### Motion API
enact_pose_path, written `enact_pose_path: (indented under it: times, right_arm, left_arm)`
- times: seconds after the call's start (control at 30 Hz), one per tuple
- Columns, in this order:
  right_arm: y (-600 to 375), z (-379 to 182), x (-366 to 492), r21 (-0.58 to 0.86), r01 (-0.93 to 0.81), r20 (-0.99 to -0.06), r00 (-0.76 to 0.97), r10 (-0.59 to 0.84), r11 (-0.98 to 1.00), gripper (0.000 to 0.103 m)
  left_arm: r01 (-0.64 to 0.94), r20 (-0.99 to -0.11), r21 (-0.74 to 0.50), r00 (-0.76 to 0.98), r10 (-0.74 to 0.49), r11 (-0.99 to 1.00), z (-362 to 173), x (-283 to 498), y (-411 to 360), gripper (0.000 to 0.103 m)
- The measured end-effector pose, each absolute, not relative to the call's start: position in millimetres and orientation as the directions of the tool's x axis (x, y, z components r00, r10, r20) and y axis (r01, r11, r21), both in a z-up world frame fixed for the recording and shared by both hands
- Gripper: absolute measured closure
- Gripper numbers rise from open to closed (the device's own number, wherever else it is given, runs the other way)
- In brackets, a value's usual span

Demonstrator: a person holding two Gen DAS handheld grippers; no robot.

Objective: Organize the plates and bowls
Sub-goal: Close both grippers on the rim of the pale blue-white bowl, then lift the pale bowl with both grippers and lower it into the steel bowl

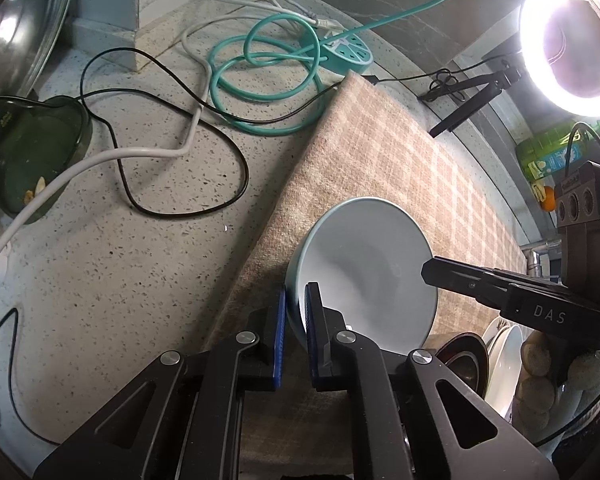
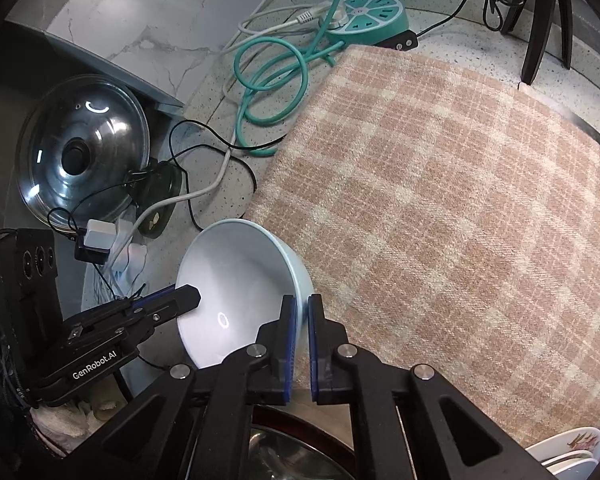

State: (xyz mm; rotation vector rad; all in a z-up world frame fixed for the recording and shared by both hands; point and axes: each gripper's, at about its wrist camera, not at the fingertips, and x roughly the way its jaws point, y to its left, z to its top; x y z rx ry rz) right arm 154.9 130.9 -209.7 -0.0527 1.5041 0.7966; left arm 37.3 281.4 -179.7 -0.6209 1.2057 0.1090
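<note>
Both grippers [image 1: 296, 300] [image 2: 302, 312] clamp opposite bowl [image 1: 364, 264] rims.

Ring light [image 1: 572, 40] glares overexposed; fisheye edges bend, perhaps slightly soft.

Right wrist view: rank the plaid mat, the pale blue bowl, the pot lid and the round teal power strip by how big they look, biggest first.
1. plaid mat, by far.
2 and 3. pale blue bowl and pot lid look about alike; the bowl sits nearer the camera, so I won't rank them.
4. round teal power strip.
</note>
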Motion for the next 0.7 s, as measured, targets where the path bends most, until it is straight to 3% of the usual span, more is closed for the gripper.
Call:
enact_pose_path:
  times: [0.7]
  right_arm:
    - [99, -130, 136, 0.455, -0.513, -0.856, -0.026, 0.517, 0.728, 0.098]
  left_arm:
    - [-0.307, -0.843, -0.391, 0.498, -0.204, 0.868, -98, 23, 257, 0.096]
